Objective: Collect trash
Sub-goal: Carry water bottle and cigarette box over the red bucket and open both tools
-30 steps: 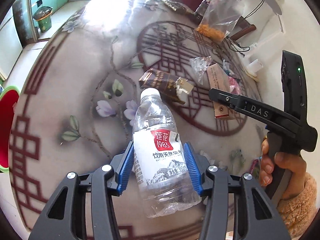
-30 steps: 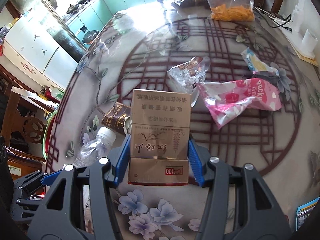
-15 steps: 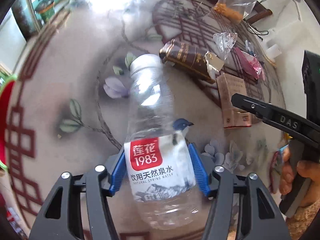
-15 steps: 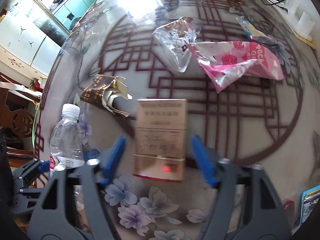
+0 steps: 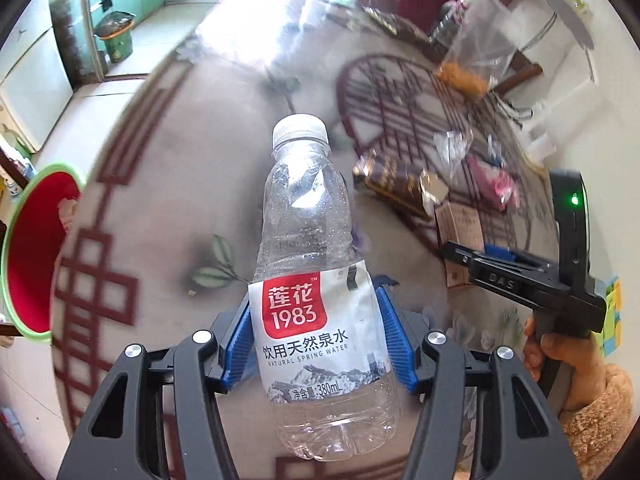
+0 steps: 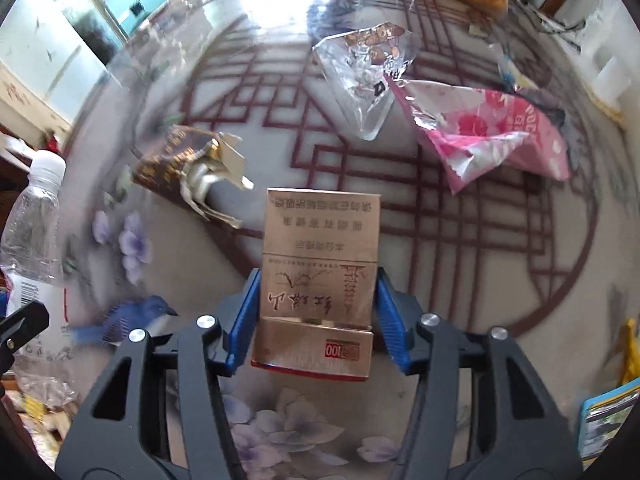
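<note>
Right tongs (image 6: 316, 320) regripped cigarette box (image 6: 318, 276); left tongs (image 5: 320, 340) clamping bottle (image 5: 312, 280).

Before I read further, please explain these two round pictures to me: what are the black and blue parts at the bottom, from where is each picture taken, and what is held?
No robot is here. A person holds a hand-held gripper in each hand, and each carries a wide-angle camera that looks along its two fingers.

One picture comes from the left hand-held gripper. Its blue pads are shut on a clear water bottle with a white cap. At the right of that picture you see the person's right hand.

The other comes from the right hand-held gripper, shut on a golden cigarette box.

On the patterned table lie a brown torn packet, a clear plastic wrapper and a pink wrapper.
</note>
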{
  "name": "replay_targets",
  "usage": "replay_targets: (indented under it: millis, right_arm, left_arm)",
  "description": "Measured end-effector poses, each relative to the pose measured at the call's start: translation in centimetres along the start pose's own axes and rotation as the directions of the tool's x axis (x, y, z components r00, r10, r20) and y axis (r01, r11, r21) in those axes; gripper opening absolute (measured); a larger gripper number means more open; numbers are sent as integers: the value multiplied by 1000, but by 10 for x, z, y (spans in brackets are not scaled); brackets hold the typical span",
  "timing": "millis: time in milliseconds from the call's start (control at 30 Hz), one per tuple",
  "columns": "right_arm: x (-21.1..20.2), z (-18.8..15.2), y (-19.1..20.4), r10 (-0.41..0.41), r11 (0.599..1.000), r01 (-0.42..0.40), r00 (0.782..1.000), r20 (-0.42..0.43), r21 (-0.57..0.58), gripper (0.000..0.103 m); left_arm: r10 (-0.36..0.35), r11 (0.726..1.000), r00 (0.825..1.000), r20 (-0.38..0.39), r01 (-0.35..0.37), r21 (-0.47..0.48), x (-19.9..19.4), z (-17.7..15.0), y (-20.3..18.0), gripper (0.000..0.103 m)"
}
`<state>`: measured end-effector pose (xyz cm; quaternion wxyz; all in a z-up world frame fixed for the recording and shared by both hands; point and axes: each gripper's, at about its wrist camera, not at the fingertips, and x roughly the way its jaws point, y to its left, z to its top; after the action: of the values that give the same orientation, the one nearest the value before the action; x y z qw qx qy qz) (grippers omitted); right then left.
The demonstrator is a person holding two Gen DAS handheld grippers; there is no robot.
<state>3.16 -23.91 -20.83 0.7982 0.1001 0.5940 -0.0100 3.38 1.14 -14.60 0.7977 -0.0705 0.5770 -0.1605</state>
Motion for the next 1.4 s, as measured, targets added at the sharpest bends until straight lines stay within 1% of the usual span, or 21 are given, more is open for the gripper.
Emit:
replay_targets:
  millis: [100,200,333,467,600,700,867,1033,1400]
  right_arm:
    - [-20,5,1,12,1000,-13,998,61,22,53]
    - [-39,11,8,10,1000,-13,994,108,26,53]
    - [-62,15,29,-3,1000,1,987,160,18,53]
    - [-74,16,51,-5,1000,1,981,193,17,53]
    - [-85,18,88,0,1000,-2,975,224,8,53]
    - [-86,17,114,-1,1000,1,971,238,-1,53]
    - [-85,12,149,9,1000,-7,970,242,-12,53]
    - [-83,10,183,19,999,-10,970,242,-39,53]
    - [-76,16,248,64,991,-35,973,223,-129,53]
  left_arm:
    - [-4,1000,999,38,5,-22,-13,6,12,55]
    - [2,1000,997,75,-1,-15,-25,11,25,55]
    - [9,1000,995,101,-10,5,-35,17,44,55]
    - [20,1000,993,120,-22,15,-46,21,67,55]
    - [25,999,992,126,-29,29,-54,23,93,55]
    - [28,999,992,125,-32,28,-59,24,115,55]
    - [41,999,992,121,-42,12,-66,25,154,55]
    - [53,999,992,115,-52,-6,-70,23,185,55]
    - [82,995,991,101,-76,-63,-72,21,236,55]
